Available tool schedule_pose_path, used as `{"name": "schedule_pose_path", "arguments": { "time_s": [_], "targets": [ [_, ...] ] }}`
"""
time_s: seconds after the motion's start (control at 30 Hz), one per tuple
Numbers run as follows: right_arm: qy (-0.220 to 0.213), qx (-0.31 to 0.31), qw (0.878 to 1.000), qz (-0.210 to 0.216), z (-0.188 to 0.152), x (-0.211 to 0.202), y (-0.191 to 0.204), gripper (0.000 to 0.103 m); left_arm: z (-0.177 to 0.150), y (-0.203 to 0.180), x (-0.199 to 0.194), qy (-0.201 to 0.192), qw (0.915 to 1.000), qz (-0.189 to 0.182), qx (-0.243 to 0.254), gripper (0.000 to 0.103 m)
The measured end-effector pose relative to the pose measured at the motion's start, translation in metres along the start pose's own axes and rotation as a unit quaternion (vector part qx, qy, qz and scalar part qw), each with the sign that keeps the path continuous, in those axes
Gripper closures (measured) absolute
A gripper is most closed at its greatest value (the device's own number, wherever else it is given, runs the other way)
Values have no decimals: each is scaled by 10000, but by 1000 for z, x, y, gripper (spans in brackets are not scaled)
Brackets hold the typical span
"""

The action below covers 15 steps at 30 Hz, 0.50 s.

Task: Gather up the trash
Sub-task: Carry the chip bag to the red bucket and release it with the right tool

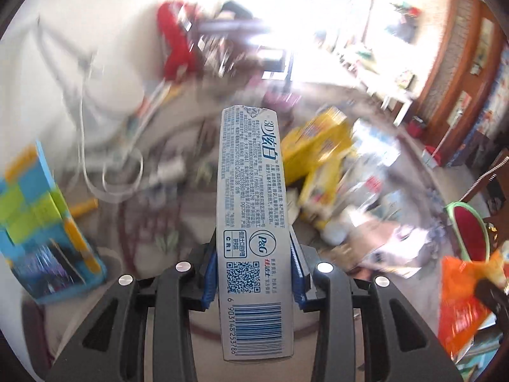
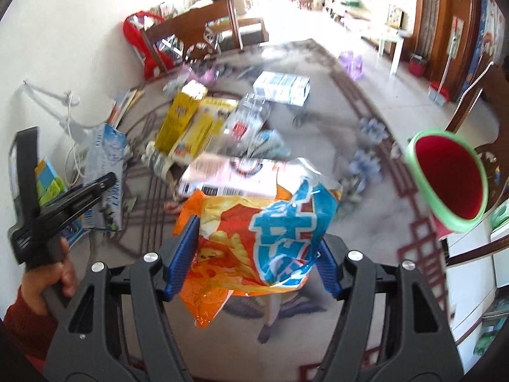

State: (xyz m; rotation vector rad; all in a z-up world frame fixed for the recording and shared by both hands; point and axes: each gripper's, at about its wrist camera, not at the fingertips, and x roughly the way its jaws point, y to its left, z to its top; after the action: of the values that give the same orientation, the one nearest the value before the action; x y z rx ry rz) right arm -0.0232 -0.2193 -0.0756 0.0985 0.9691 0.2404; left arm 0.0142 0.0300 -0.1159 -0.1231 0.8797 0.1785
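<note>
Nearest the lens, L gripper (image 1: 253,273) is clamped on a stiff grey toothpaste box (image 1: 251,222); R gripper (image 2: 251,262) pinches a crinkly orange-blue snack bag (image 2: 254,238). Both pieces look lifted, so next comes the carry to the red, green-rimmed bin (image 2: 448,184) at 3 o'clock. More cartons (image 2: 187,124) w/ wrappers lie on the rug (image 2: 334,133) toward 12.

A white wall (image 2: 79,31) closes the left side; a grey patterned rug (image 2: 318,127) with a dark red border covers pale floor tiles (image 2: 397,86); a wooden chair (image 2: 191,31) stands by the wall; reddish-brown wooden panelling (image 2: 435,22) lines the right; strong daylight floods the far end, where a low white table (image 2: 393,43) stands.
</note>
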Motion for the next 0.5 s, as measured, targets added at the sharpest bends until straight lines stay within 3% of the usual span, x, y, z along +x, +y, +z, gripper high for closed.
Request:
{"name": "schedule_pose_path", "arguments": {
  "time_s": [0.2,0.5],
  "targets": [
    [-474,45,9985,-253,21,-28,-18,38,28,-41,-45,-622,9971,-252,360,69],
    [-728,243,9954,-572,38,-48,-66,38,49,-106,-66,-909,9912,-704,660,69]
  ]
}}
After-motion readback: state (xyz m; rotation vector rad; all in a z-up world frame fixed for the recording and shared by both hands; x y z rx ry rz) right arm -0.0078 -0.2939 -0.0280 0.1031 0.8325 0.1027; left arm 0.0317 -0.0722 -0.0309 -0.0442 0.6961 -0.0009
